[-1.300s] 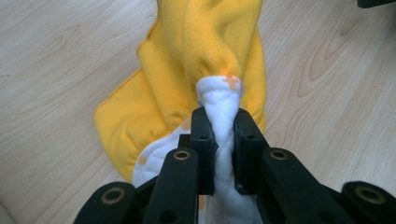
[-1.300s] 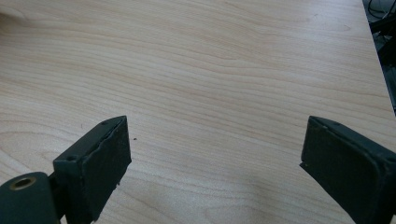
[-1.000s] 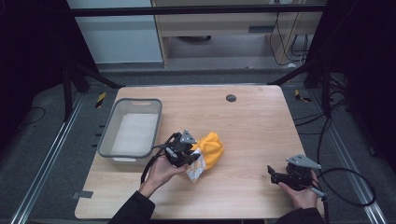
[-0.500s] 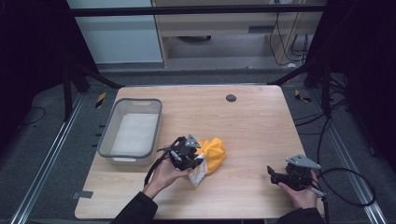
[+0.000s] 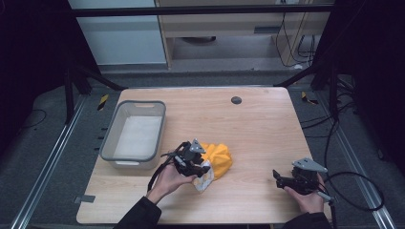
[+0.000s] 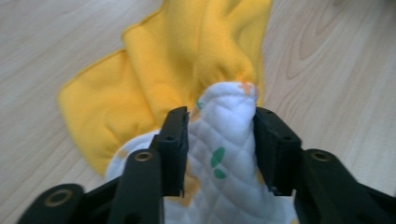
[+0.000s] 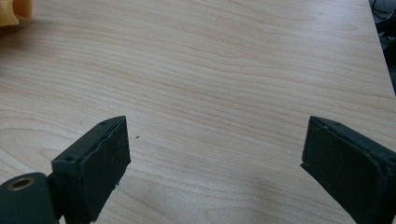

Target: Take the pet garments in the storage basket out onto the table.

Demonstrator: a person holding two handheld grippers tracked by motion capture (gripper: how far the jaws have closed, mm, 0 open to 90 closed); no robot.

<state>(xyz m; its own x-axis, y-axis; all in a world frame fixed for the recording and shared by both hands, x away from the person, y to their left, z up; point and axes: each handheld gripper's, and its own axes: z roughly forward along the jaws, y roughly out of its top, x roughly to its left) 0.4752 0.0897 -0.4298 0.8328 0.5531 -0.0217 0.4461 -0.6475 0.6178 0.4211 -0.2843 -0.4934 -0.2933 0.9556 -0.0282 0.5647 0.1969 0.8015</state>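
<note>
A yellow fleece cloth point(image 5: 220, 156) with a white quilted part point(image 5: 204, 177) lies bunched on the wooden table point(image 5: 258, 129), left of centre near the front. My left gripper point(image 5: 201, 168) is at its near-left edge. In the left gripper view the jaws have just been opening. The gripper point(image 6: 219, 126) now stands part open, with a fold of the white quilted part point(image 6: 224, 140) still filling the gap and the yellow fleece cloth point(image 6: 187, 56) beyond. My right gripper point(image 5: 277, 177) rests at the front right. It is wide open point(image 7: 215, 140) over bare wood.
A grey plastic bin point(image 5: 110, 138) with a pale liner stands at the table's left side, just left of the cloth. A small dark round hole point(image 5: 236, 100) marks the far middle. A corner of the yellow cloth point(image 7: 16, 10) peeks into the right gripper view.
The left hand and gripper shifted slightly toward the front with the cloth. The cloth bundle has settled lower on the table. The right hand has not moved.
</note>
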